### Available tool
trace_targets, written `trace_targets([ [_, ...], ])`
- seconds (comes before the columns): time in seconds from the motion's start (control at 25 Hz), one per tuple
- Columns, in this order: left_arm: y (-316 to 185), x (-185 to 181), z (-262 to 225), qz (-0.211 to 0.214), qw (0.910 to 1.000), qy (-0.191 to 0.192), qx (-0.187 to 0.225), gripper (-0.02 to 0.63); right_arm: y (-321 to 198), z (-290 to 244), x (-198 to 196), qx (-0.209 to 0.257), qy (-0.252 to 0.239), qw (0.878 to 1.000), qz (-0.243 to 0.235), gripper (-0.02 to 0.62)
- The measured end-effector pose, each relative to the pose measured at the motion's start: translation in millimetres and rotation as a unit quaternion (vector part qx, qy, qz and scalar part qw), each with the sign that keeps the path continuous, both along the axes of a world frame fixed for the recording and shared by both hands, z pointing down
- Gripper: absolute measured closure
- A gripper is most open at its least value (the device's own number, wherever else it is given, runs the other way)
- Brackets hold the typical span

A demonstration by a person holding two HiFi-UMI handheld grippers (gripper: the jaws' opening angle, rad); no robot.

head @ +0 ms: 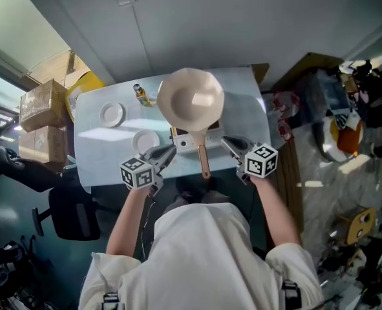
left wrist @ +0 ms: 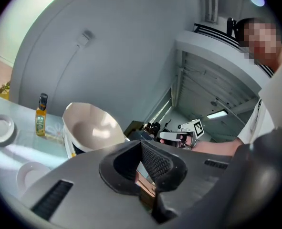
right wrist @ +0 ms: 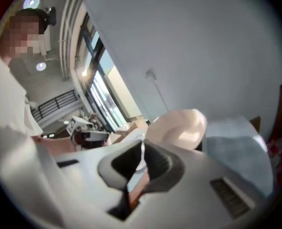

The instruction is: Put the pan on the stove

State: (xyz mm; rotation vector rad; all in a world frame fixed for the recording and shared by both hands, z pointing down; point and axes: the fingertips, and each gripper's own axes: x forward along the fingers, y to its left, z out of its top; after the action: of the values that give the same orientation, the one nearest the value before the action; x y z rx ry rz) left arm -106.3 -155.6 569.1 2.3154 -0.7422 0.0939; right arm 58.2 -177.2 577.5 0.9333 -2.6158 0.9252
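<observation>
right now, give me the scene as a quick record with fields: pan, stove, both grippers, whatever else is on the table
pan: cream pan, sitting on the stove, wooden handle pointing at the person
stove: small portable stove, mostly hidden under the pan
left gripper: jaws together, empty, left of the handle, apart from it
right gripper: jaws together, empty, right of the handle
table: pale table
other items: far plate, near plate, oil bottle
task state: pan looks placed

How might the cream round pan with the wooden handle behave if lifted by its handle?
The cream round pan looks rigid, so it should keep its shape. Its wide bowl sits far from the end of the wooden handle, so it would probably dip bowl-first.
</observation>
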Motion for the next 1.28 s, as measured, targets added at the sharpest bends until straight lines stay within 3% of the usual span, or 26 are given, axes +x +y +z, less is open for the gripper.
trace_targets([
  [0.28,-4.9,4.1,-36.9,-0.06,0.9967,-0.033,0.044,0.586,-2.1,-24.5,26.4,0.047,0.04,0.998,0.018,0.56],
  [0.56,0.0,18.4,-60.4,-0.112,0.989,-0.052,0.081,0.586,-2.0,-45.8,38.3,0.092,0.064,0.994,-0.009,0.56],
  [1.0,-0.2,28.6,-87.7,-0.172,0.9638,-0.135,0.153,0.586,-25.9,-76.5,46.7,0.176,0.08,0.981,-0.008,0.56],
  [1.28,5.6,16.3,-107.4,-0.194,0.9516,-0.148,0.186,0.586,-22.4,-88.3,40.9,0.214,0.097,0.972,-0.008,0.56],
])
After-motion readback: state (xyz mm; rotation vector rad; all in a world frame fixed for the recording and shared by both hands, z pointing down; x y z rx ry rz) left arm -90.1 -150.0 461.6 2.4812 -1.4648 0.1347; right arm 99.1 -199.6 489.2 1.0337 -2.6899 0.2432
